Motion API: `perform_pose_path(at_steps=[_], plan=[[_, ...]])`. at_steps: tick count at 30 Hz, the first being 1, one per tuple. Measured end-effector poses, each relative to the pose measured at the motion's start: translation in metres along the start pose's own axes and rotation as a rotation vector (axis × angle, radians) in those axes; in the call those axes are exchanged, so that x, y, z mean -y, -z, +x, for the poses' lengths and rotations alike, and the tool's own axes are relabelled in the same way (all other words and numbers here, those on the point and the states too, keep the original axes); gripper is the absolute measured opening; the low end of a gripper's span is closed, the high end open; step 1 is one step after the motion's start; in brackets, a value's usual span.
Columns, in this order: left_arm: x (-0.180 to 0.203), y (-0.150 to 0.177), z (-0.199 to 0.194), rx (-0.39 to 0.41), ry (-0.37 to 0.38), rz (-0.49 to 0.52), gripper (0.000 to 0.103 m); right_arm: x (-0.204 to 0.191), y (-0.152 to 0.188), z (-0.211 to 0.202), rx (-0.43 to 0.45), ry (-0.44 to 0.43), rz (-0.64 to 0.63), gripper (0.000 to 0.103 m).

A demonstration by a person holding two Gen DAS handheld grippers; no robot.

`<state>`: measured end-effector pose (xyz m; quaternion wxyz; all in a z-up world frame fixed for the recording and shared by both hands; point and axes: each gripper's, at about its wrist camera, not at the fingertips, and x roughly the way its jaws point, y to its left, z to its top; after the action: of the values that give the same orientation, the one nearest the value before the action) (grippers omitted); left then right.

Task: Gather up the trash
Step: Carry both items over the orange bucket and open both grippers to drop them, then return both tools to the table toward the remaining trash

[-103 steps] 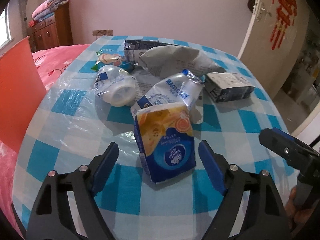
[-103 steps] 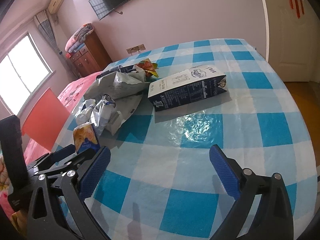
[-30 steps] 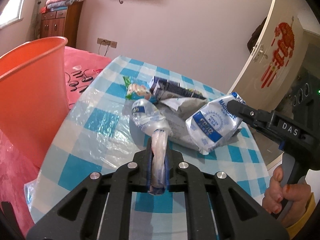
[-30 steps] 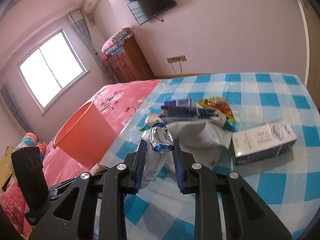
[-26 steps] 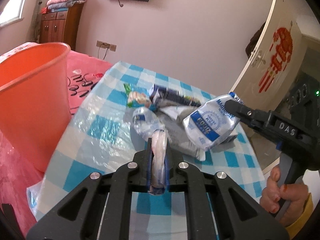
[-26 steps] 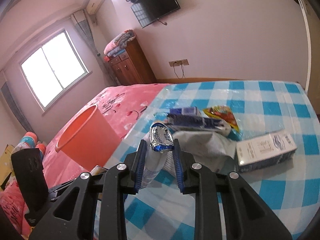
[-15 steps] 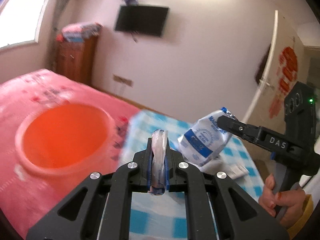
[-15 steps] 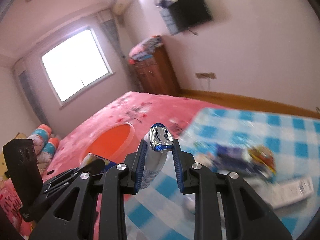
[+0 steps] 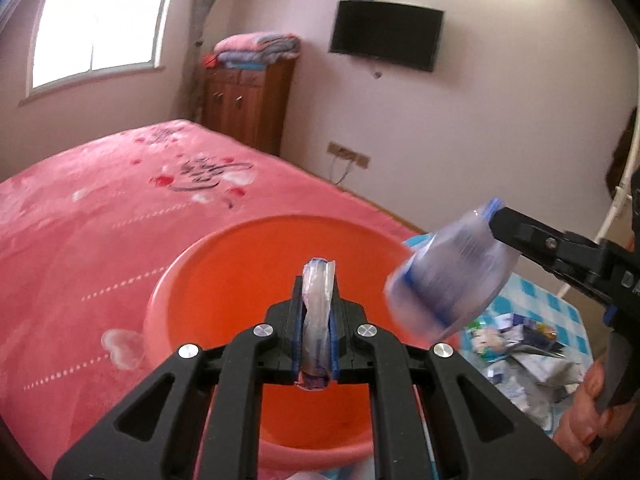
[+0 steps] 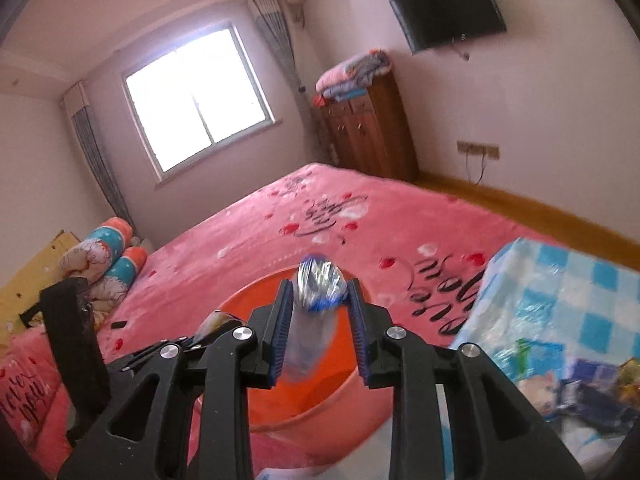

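Below both grippers stands an orange bin [image 9: 240,280], its rim also in the right wrist view [image 10: 248,304]. My left gripper [image 9: 318,320] is over its mouth and pinches a flattened tissue pack [image 9: 316,300]; its jaws are just beginning to open, and the pads still press the pack. My right gripper [image 10: 320,328] hangs over the bin as well, and its jaws are opening. A white-and-blue plastic bag [image 10: 316,292] sits loose between them, with a gap on its right side. In the left wrist view that bag [image 9: 452,272] is blurred at the right gripper's tip [image 9: 500,220].
The blue-checked table [image 10: 560,288] lies to the right with more trash [image 9: 520,344] piled on it. A pink bed [image 9: 100,220] fills the space behind and left of the bin. A wooden cabinet [image 9: 248,100] stands by the far wall. A hand [image 9: 588,420] holds the right gripper.
Both grippers have swung left from the table to above the orange bin, carrying their items. The right gripper's jaws have widened around the bag. The left gripper still clamps the tissue pack.
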<state>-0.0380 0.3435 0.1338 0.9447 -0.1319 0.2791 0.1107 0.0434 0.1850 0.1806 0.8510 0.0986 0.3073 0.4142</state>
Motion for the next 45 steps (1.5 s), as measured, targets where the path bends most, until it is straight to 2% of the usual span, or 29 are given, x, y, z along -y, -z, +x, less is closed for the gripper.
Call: perform_pose_path(at_steps=[1,2,3,4,7,8,12,15,18,19,21,28,33,35,38,45], plan=[[-0.003,0.0,0.001,-0.003,-0.003,-0.003,0.019,0.002,0.002,0.002,-0.004,-0.003,0.014,0.044],[-0.006,0.003,0.0,-0.009,-0.008,-0.004,0.039,0.003,0.005,0.002,0.001,0.005,0.024,0.058],[-0.008,0.005,0.001,-0.012,-0.033,-0.006,0.066,0.005,0.006,0.0,0.009,0.008,0.032,0.067],[-0.01,0.007,-0.001,-0.004,-0.05,-0.006,0.073,0.008,0.008,-0.004,0.018,0.014,0.042,0.071],[-0.008,0.01,-0.008,0.024,-0.059,0.017,0.078,0.014,0.015,-0.021,0.046,0.059,0.07,0.08],[-0.007,0.012,-0.013,0.037,-0.062,0.02,0.084,0.014,0.018,-0.028,0.059,0.084,0.072,0.084],[0.003,0.019,-0.033,0.108,-0.047,0.041,0.091,0.014,0.036,-0.056,0.105,0.177,0.037,0.089],[0.011,0.025,-0.048,0.168,-0.023,0.069,0.091,0.011,0.052,-0.074,0.119,0.23,0.007,0.089],[0.021,0.033,-0.062,0.201,0.031,0.078,0.091,0.01,0.069,-0.088,0.131,0.259,0.001,0.09],[0.023,0.035,-0.067,0.217,0.062,0.069,0.091,0.01,0.075,-0.093,0.139,0.277,0.001,0.094],[0.027,0.041,-0.076,0.246,0.11,0.055,0.091,0.011,0.088,-0.106,0.165,0.301,0.001,0.095],[0.064,0.061,-0.097,0.28,0.154,0.155,0.091,0.021,0.127,-0.146,0.234,0.397,0.002,0.098],[0.091,0.077,-0.105,0.26,0.194,0.238,0.091,0.032,0.144,-0.164,0.238,0.435,0.019,0.098],[0.101,0.083,-0.106,0.23,0.208,0.265,0.091,0.037,0.149,-0.171,0.244,0.455,0.024,0.098],[0.115,0.093,-0.107,0.212,0.203,0.305,0.091,0.042,0.154,-0.181,0.258,0.474,0.035,0.098],[0.133,0.111,-0.103,0.154,0.217,0.342,0.091,0.064,0.174,-0.2,0.266,0.483,0.088,0.098]])
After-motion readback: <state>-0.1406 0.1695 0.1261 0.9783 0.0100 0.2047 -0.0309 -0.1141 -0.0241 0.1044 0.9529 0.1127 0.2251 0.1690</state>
